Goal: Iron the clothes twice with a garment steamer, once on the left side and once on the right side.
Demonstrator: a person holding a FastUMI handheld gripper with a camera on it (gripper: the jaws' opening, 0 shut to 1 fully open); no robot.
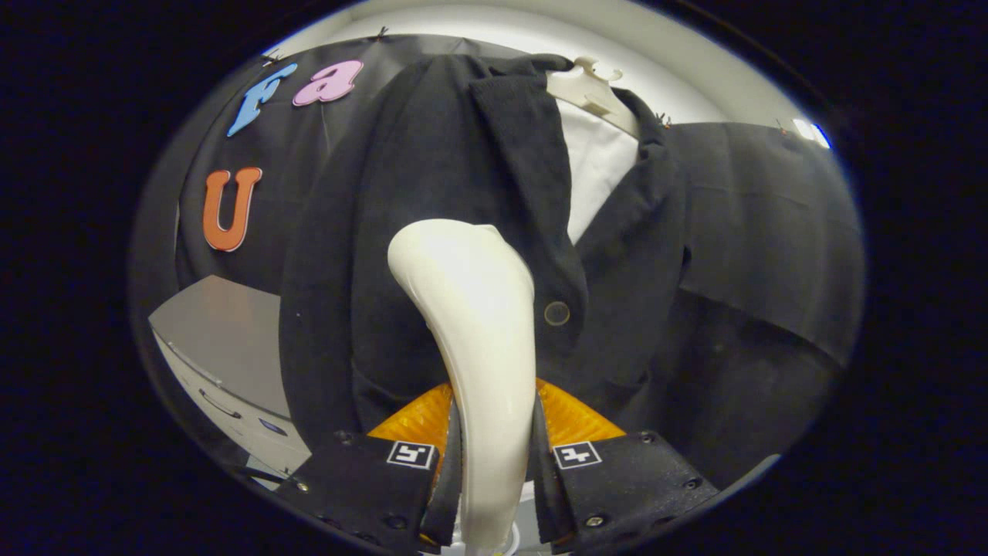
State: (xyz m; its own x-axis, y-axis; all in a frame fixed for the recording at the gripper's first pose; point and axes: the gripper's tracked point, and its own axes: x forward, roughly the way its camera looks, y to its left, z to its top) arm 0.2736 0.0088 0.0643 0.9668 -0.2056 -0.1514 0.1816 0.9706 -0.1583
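Note:
A white garment steamer rises from between my fingers, its curved head pointing at the garment ahead. My gripper is shut on the steamer's handle, one finger pressing each side. Just beyond hangs a black jacket on a cream hanger, with a white shirt showing in its open collar and a button to the right of the steamer head. The head sits over the jacket's left front panel, close to the cloth; whether it touches I cannot tell.
A grey-topped white cabinet with drawers stands low to the left of the jacket. Black cloth hangs behind and to the right of the garment.

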